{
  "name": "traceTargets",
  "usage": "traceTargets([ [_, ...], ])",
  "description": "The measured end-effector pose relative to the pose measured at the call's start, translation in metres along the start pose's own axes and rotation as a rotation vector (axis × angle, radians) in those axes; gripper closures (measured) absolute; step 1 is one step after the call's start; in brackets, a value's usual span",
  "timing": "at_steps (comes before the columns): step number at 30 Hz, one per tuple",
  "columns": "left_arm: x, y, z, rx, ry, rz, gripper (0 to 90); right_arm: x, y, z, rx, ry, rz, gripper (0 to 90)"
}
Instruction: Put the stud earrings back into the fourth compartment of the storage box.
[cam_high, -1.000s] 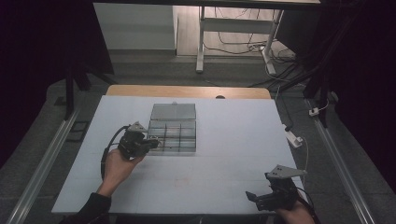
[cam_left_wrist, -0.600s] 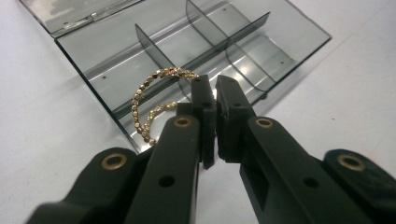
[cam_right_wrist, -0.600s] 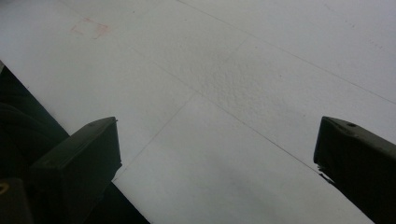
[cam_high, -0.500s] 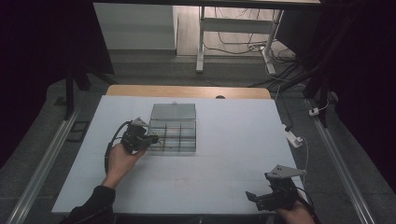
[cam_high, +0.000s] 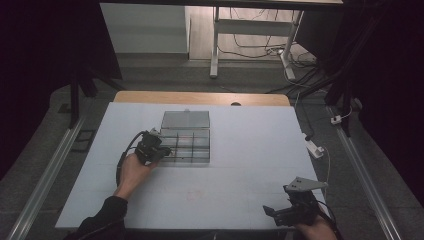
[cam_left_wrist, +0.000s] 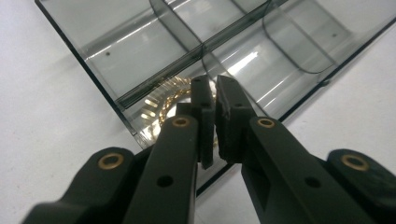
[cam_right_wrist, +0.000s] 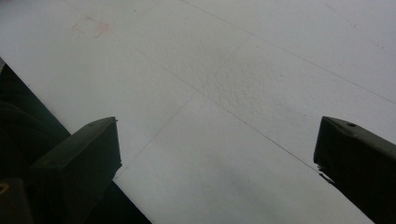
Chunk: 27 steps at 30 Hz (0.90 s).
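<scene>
**Left gripper at the corner compartment of the clear box, over a brass gear**

The left gripper (cam_high: 159, 149) sat at the left edge of the smoky, clear compartment box (cam_high: 192, 150), which lay open on the white table (cam_high: 250, 165) with its lid (cam_high: 185, 119) folded back on the far side. In the left gripper view the two black jaws stood nearly together, with only a thin slit between the pads, and their tips (cam_left_wrist: 211, 95) reached down into the corner compartment nearest the box's edge. A brass gear (cam_left_wrist: 163, 100) lay in that same compartment, its toothed rim showing just to the left of and behind the tips. The jaws covered the rest of the gear, so whether the pads pinched it or merely stood clenched over it could not be told. The neighbouring compartments, parted by curved dividers, lay beyond the tips.

The person's left hand (cam_high: 134, 170) held the gripper from the near side, its sleeve at the table's near edge and the cable looping to the left.

The right gripper (cam_high: 280, 214) rested well apart from the box, at the near right corner of the table. In the right gripper view its jaws stood wide, bare table between them, grasping nothing.
</scene>
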<state>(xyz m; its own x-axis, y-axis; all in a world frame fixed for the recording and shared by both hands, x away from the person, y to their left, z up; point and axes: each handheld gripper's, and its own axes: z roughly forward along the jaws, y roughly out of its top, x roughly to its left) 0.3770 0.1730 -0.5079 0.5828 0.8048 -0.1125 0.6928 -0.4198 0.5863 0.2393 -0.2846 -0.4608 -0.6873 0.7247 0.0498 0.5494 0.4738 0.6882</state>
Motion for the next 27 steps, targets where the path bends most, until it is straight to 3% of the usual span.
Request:
traceTargets([
  [6, -0.001, 0.001, -0.003, -0.025, -0.009, 0.003, 79.6, 0.0, 0.0, 0.0, -0.003, 0.002, 0.001, 1.1],
  [13, -0.002, 0.002, -0.011, -0.08, -0.055, 0.008, 67.6, 0.001, 0.0, -0.001, -0.004, 0.0, -0.004, 1.1],
  [18, -0.008, 0.002, -0.016, -0.098, -0.087, 0.041, 51.3, 0.0, -0.001, -0.001, -0.011, -0.002, -0.003, 1.1],
  [20, -0.01, 0.001, -0.018, -0.105, -0.08, 0.061, 44.9, 0.0, -0.001, -0.001, -0.012, -0.002, -0.003, 1.1],
  [27, -0.015, -0.002, -0.024, -0.12, -0.106, 0.047, 23.2, 0.001, -0.001, -0.002, -0.013, -0.003, -0.001, 1.0],
])
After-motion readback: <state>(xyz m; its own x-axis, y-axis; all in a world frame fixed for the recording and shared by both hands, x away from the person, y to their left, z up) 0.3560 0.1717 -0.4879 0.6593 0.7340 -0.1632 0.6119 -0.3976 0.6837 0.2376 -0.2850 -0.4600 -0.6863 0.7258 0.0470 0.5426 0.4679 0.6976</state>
